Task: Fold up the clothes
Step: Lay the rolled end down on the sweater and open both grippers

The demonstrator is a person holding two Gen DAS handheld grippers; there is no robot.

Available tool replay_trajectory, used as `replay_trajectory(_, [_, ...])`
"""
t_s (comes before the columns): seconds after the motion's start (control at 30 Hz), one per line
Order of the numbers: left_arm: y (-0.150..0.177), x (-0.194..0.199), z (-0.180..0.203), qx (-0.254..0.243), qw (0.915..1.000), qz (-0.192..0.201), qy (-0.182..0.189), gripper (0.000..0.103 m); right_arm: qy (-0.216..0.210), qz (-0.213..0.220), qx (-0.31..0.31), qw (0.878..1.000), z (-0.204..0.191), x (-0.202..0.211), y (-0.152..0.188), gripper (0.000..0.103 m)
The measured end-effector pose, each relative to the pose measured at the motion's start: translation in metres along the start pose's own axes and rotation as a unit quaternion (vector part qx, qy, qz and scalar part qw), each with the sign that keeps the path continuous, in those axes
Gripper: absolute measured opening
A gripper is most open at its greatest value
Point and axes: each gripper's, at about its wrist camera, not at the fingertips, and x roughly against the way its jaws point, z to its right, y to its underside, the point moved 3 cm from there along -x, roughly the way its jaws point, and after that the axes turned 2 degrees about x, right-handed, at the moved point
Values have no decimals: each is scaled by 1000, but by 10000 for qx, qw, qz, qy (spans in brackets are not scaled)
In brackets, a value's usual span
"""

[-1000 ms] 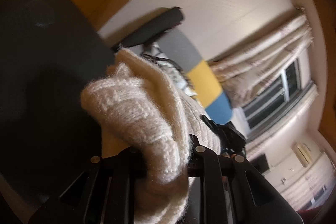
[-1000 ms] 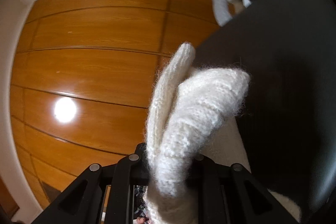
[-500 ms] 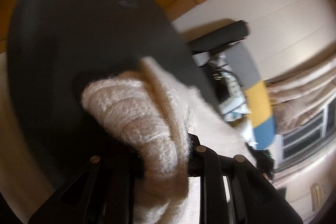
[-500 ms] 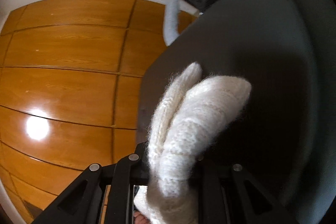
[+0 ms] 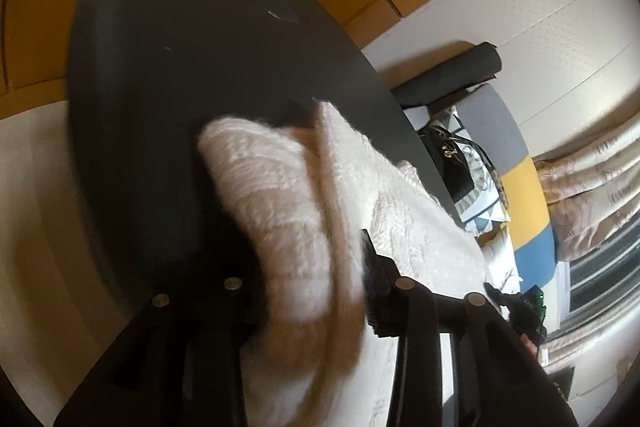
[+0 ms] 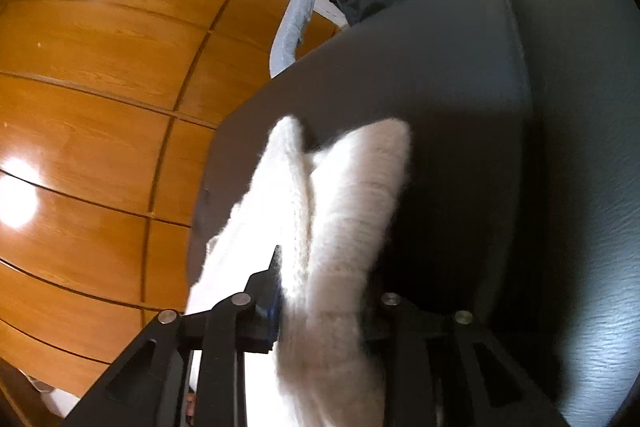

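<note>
Cream knit sweater (image 5: 280, 195) bunches forward along both grippers over the dark chair (image 5: 168, 67). Left gripper (image 5: 308, 291) and right gripper (image 6: 320, 291) jaws just opening, knit still between them; whether the pads still pinch it, can't tell.

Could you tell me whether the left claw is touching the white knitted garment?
Touching. In the left wrist view the white knitted garment sits bunched between the left claw's jaws, which have just been opening; the fabric lies against the right finger.

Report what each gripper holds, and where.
A bunched fold of cream knit garment lies between the jaws of the left gripper and right gripper; both have just been opening, so a hold cannot be told.
</note>
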Motion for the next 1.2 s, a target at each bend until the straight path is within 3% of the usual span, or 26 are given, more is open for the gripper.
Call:
replay_trajectory(0.1, [3,20,-8,50,9998,141,-92,44,375,259,24,9990,4,23,-2,29])
replay_trajectory(0.2, [2,41,-19,198,9992,302,-149,45,1025,727,121,9920,4,46,-6,31])
replay_trajectory(0.3, [2,61,-27,337,9971,611,-287,45,1553,1134,690,9789,-14,67,-2,31])
replay_trajectory(0.37, [1,61,-30,428,9968,629,-261,45,1604,1264,1179,9718,-33,73,8,31])
replay_trajectory(0.47, [-4,51,-29,500,9973,509,-186,45,1390,1109,1802,9674,-63,61,28,31])
replay_trajectory(0.6, [-13,30,-17,334,9992,225,-62,45,1272,381,2665,9547,-98,23,72,31])
replay_trajectory(0.7, [-16,18,-12,43,9983,125,-567,45,1776,93,3218,9300,-107,-10,96,31])
replay_trajectory(0.77, [-14,19,-10,-92,9960,232,-861,43,2083,-6,3310,9203,-104,-30,101,30])
replay_trajectory(0.87, [-5,22,-1,-478,9859,440,-1540,43,2055,166,3259,9226,-98,-33,107,30])
replay_trajectory(0.93, [4,25,-1,-556,9809,594,-1768,45,1932,266,3164,9283,-96,-35,107,30])
replay_trajectory(1.07, [6,37,-12,-81,9878,732,-1371,48,1855,382,3191,9286,-88,-40,105,30])
replay_trajectory(1.2, [1,78,-1,184,9814,1600,-1045,47,2047,343,3347,9192,-98,-38,106,30])
